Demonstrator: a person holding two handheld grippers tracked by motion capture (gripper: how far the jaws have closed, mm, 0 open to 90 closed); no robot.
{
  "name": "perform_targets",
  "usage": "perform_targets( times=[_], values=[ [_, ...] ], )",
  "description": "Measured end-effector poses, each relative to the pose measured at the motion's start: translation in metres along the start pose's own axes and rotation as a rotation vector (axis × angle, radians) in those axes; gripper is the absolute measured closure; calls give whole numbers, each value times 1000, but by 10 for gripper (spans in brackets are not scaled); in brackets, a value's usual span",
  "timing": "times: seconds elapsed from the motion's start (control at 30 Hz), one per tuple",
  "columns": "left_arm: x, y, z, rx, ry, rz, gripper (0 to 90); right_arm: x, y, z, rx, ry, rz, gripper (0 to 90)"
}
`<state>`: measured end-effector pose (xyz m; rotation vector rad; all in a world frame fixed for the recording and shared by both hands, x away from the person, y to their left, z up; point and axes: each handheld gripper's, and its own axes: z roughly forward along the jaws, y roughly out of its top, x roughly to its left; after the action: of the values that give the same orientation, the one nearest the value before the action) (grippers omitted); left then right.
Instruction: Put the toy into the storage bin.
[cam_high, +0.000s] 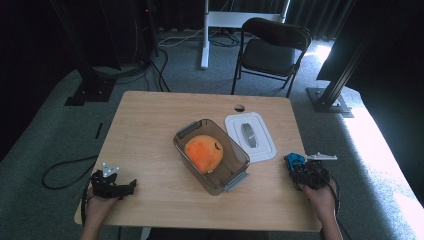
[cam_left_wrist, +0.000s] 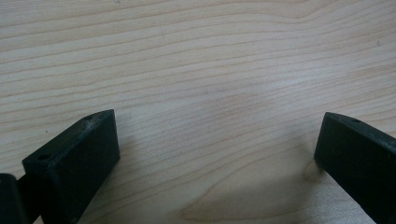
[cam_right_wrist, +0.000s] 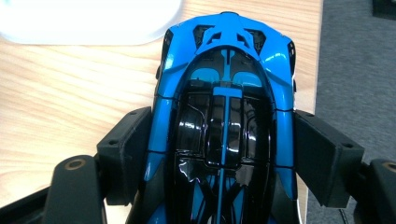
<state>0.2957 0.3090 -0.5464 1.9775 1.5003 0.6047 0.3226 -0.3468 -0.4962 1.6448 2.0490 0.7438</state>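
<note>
The right gripper (cam_right_wrist: 224, 154) has its jaws clamped on the flanks of a blue and black toy car (cam_right_wrist: 224, 116), gripped across the waist so it stays level, near the table's (cam_high: 150, 130) right edge; just beyond lies a white lid (cam_high: 250, 136), set aside so the clear container (cam_high: 211, 155) holding something orange (cam_high: 203, 153) stands open, likely awaiting the car; the left gripper (cam_left_wrist: 215, 154) rests with jaws spread, holding nothing, at the near left corner.

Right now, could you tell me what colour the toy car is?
Blue with glossy black panels; the toy car shows best in the right gripper view.
</note>
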Motion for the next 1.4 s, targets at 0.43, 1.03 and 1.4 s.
perform_targets(
  times=[0.43, 1.03, 1.4],
  values=[
    [0, 0, 0, -1, 0, 0, 4, 23, 33, -43, -80, 75, -90, 253],
    [0, 0, 0, 0, 1, -1, 4, 57, 74, -76, -148, 184, -198, 253],
    [0, 0, 0, 1, 2, 1, 4, 86, 97, -85, -178, 233, -262, 254]
  ],
)
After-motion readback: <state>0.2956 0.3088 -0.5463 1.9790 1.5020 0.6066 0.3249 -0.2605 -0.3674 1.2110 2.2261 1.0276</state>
